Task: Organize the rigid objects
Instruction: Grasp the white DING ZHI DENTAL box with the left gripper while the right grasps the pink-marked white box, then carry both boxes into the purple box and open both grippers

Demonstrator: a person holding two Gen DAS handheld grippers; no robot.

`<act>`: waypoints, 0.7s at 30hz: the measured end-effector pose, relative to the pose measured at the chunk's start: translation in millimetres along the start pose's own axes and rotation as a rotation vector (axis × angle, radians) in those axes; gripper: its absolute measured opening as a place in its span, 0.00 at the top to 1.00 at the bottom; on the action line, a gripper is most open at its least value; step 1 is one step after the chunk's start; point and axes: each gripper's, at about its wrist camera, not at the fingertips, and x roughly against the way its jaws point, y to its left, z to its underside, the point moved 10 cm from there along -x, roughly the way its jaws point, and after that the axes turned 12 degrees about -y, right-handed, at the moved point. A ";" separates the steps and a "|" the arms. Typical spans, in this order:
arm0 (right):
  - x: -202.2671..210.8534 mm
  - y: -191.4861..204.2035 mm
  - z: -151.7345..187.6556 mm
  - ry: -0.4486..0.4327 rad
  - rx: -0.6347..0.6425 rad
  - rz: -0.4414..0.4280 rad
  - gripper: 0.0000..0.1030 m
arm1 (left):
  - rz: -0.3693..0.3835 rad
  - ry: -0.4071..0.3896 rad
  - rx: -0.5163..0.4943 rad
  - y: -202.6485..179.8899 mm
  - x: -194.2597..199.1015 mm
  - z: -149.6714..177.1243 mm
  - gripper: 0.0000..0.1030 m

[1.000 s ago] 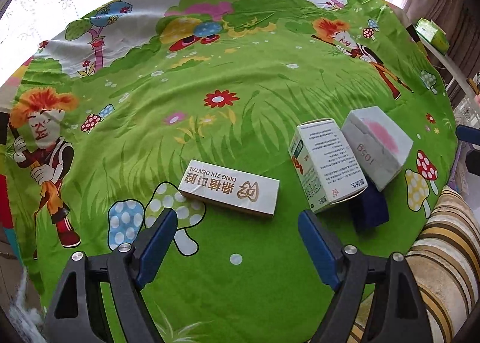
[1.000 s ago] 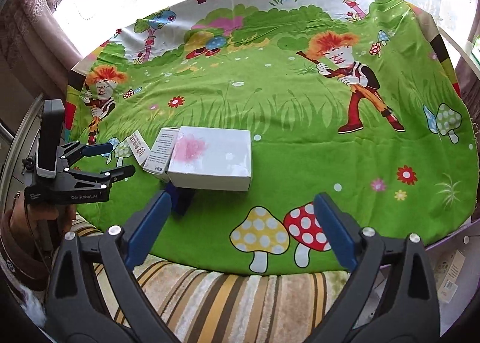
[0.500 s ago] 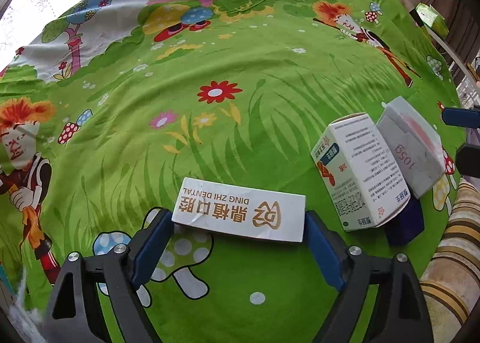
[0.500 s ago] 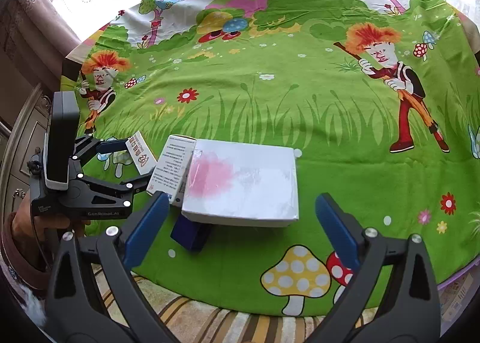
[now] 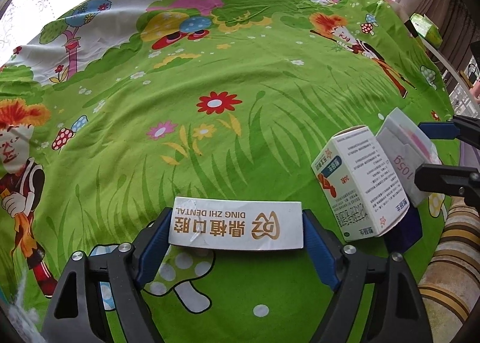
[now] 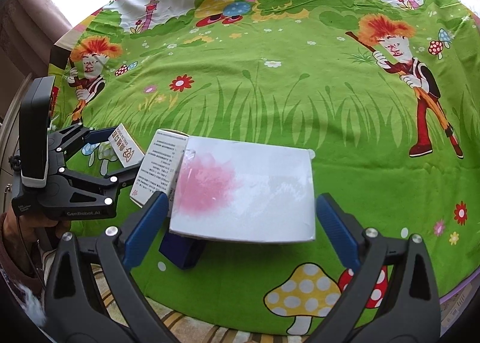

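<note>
A long white dental box (image 5: 237,225) with gold lettering lies on the green cartoon cloth (image 5: 210,139). My left gripper (image 5: 235,241) straddles it end to end, its blue pads touching or nearly touching both ends. To the right a white medicine carton (image 5: 358,190) leans on a dark blue box (image 5: 405,230), with a white box with a pink blotch (image 6: 244,190) resting on them. My right gripper (image 6: 240,229) is open with its pads either side of the pink-blotch box, a gap on the right. The left gripper also shows in the right wrist view (image 6: 90,160).
A striped cushion (image 5: 450,268) runs along the near right edge of the table. A green pack (image 5: 426,28) sits on a shelf at the far right. Curtains and a bright window lie behind the table.
Both grippers have moved forward and down. The left one now has the dental box between its pads; the right one has come around the pink-blotch box.
</note>
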 end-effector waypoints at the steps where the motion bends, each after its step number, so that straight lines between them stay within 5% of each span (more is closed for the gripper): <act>1: -1.5 -0.7 0.7 0.003 -0.004 0.000 0.03 | 0.000 -0.001 0.005 0.2 0.8 0.6 0.20; 21: 15.8 -10.8 1.3 -0.056 -0.007 0.051 0.11 | -0.067 -0.128 0.178 7.5 55.9 -11.4 0.20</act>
